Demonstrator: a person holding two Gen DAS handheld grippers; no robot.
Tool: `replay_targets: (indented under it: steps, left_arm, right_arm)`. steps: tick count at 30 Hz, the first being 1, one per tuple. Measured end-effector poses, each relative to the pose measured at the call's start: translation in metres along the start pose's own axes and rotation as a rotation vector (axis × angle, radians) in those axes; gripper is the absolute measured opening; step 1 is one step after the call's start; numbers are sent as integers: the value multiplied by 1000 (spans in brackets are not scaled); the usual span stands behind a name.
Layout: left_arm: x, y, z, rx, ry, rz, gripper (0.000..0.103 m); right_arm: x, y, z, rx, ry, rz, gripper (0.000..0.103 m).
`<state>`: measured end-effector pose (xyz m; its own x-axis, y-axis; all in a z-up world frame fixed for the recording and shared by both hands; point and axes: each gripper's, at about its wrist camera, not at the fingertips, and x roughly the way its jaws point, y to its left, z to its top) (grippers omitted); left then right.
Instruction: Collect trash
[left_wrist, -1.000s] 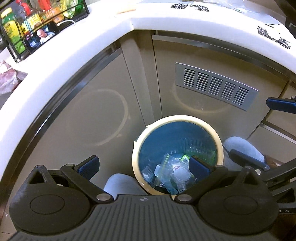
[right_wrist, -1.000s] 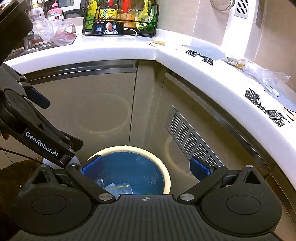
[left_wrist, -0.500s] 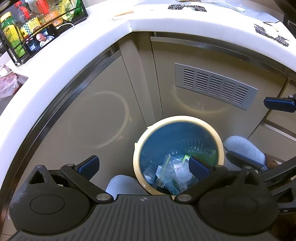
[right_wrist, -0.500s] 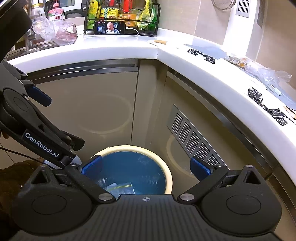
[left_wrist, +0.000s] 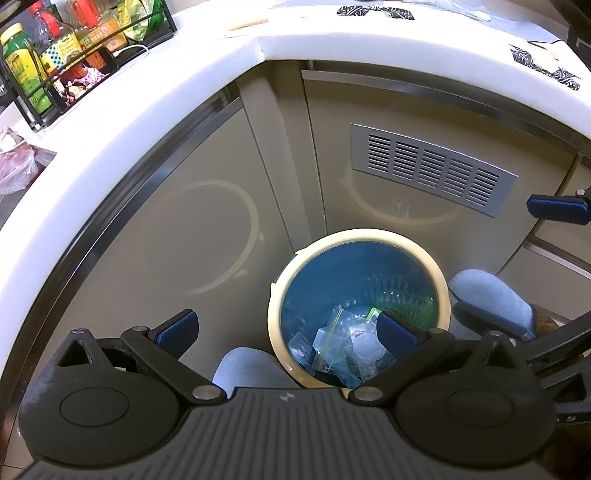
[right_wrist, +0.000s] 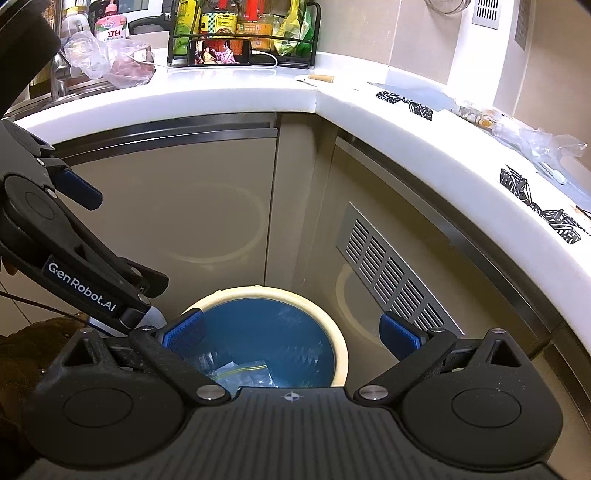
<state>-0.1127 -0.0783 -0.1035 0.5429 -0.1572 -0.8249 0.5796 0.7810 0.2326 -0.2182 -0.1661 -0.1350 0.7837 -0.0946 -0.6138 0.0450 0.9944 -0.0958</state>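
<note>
We hold the left gripper spread wide with nothing between its 2 blue ribbed pads, and the right gripper equally wide and bare. Both hang above a round trash bin that stands on the floor in the inner corner of the cabinets; it has a cream plastic rim and a blue liner. Inside lie clear zip bags and crumpled wrappers, with a little green beside them. 2 grey slippers sit against the bin's near sides. From the right wrist view, the left gripper's black linkage crosses the left edge and hides part of the floor. Glossy beige cabinet doors mirror the rim as pale rings; 1 door carries a slotted metal vent. Above runs a curved white countertop with more clear plastic trash, a black wire rack of bottles and a phone propped in front.
</note>
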Motion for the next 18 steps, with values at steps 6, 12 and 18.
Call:
replay_targets:
  steps: [6,12,18]
  left_arm:
    - [4,-1,3,18,9,16,103]
    - [3,-3,8,32,-3,39,103]
    - [6,0,15,10,10,39,103]
  right_arm:
    - [-9,-9,6,24,-68,-15,101]
    - [-28,-34,23,62,-178,-57,101]
    - [-43,-81,54,148,-286,-70,103]
